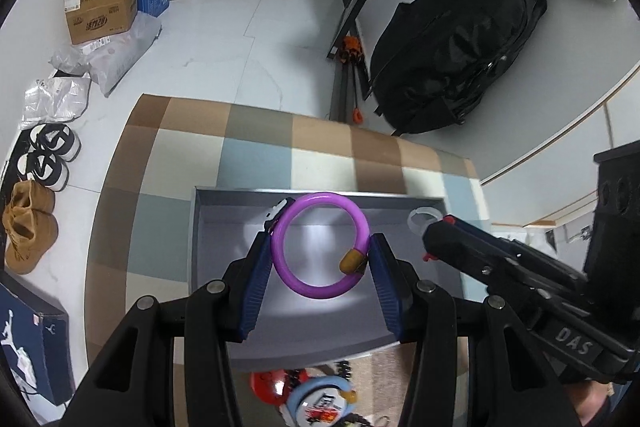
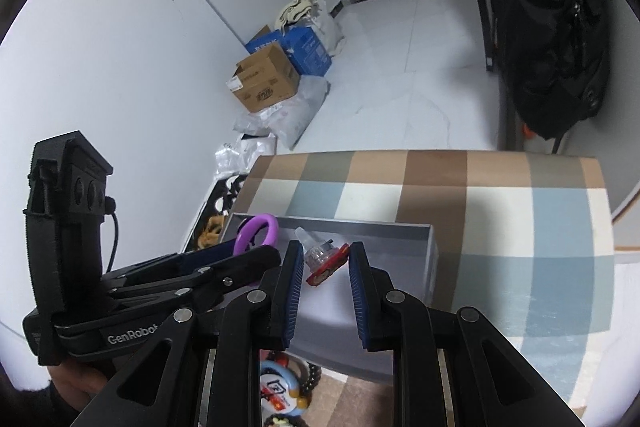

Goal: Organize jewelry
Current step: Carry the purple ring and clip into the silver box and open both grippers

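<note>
My left gripper (image 1: 320,247) is shut on a purple ring bracelet (image 1: 320,245) with an amber clasp, held over the grey tray (image 1: 224,211) on the checked table. My right gripper (image 2: 326,257) is shut on a red and clear ring-like piece (image 2: 326,259), also above the tray (image 2: 424,247). The bracelet (image 2: 258,229) and left gripper (image 2: 224,255) show at the left of the right wrist view. The right gripper (image 1: 432,227) shows at the right of the left wrist view, holding a clear piece. Loose jewelry (image 1: 316,395) lies in front of the tray, partly hidden by my fingers.
The table carries a checked cloth (image 1: 320,147) in brown, blue and cream. On the floor are cardboard boxes (image 1: 104,7), plastic bags, shoes (image 1: 44,155) and a black backpack (image 1: 460,39). A blue shoe box (image 1: 32,347) stands at the left.
</note>
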{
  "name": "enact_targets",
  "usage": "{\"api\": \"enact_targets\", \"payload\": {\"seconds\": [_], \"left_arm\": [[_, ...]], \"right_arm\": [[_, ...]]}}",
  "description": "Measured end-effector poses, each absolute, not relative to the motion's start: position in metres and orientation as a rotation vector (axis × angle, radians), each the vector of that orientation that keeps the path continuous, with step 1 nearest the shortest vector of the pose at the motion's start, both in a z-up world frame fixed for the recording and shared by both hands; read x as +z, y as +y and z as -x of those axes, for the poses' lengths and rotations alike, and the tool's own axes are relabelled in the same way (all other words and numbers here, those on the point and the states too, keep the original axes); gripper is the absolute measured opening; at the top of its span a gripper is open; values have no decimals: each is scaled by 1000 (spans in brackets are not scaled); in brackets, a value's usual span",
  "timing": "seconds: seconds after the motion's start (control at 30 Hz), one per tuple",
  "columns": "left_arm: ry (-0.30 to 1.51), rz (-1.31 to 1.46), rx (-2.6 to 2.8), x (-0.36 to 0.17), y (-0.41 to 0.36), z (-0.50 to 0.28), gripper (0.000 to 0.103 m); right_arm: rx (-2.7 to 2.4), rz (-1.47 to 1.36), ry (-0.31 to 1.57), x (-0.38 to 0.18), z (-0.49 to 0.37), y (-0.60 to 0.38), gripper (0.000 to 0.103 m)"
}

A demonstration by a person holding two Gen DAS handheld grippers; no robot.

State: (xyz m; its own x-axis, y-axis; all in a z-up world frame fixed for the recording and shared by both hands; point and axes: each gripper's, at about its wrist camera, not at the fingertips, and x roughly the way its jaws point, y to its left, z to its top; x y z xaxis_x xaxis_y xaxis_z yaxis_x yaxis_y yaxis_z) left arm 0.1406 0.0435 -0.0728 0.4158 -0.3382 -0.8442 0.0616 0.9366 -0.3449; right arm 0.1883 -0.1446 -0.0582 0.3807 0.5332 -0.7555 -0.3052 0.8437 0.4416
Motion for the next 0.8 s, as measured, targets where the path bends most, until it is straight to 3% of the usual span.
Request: {"api": "enact_targets", "payload": {"seconds": [0.43, 0.5, 0.53, 0.63, 0.7, 0.8], "left_arm": [[1155, 437, -327, -83, 53, -150, 45], [1142, 478, -342, -82, 56, -153, 50], [1138, 511, -351, -81, 58, -154, 57], [1119, 530, -368, -76, 56, -153, 80], [1091, 509, -369, -71, 54, -150, 80], [1086, 482, -364, -67, 51, -147, 80]], "right_arm": [[525, -315, 1138, -83, -203, -144, 24], [529, -351, 1135, -83, -203, -147, 24], [540, -369, 1130, -83, -204, -148, 24], [534, -385, 1098, -76, -203, -155, 34], [524, -397, 1068, -70, -200, -162, 48], [506, -425, 1026, -63, -197, -172, 57]]}}
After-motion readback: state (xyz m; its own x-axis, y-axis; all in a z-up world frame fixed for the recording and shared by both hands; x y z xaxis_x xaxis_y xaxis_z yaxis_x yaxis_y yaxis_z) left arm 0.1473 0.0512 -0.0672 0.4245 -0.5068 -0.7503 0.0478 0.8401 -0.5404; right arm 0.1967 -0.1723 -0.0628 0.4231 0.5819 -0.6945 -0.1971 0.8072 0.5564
